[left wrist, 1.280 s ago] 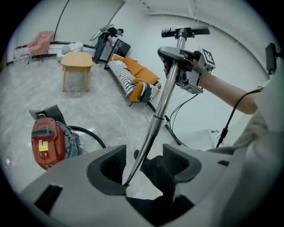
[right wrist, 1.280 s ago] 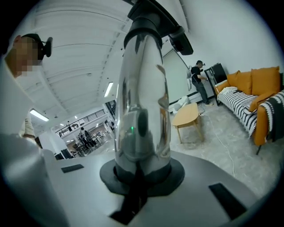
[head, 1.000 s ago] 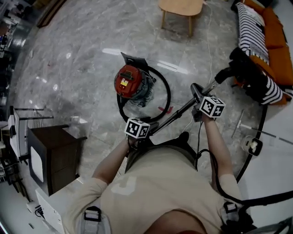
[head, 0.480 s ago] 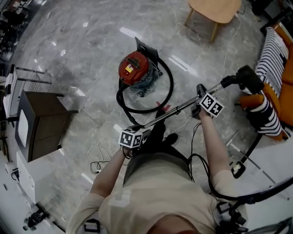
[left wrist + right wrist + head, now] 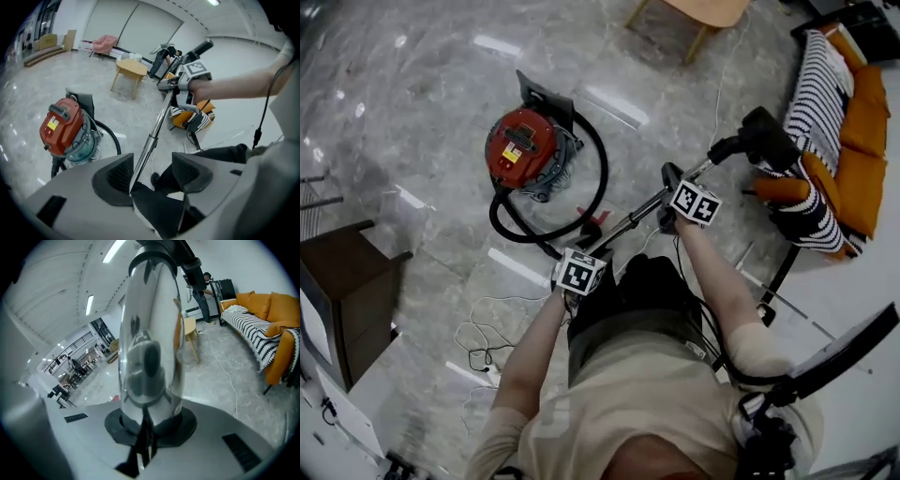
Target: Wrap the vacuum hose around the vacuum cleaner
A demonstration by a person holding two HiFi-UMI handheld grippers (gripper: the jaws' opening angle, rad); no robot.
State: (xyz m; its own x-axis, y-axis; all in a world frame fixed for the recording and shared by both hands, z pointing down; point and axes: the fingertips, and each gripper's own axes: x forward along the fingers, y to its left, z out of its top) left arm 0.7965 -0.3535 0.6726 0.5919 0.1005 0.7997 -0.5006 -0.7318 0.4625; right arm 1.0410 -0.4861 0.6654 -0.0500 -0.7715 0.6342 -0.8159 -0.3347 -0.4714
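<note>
Red vacuum cleaner sits on the marble floor, ahead-left of us. Its black hose curves on the floor round one side. The metal tube spans our grippers. Left gripper: jaws wide, tube against one pad. Right gripper: jaws closed together, tube right at their tips.

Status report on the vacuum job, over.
Right gripper shut on the wand. Left gripper open, wand between jaws. Hose loops partway round vacuum cleaner. White cable loose on floor.
</note>
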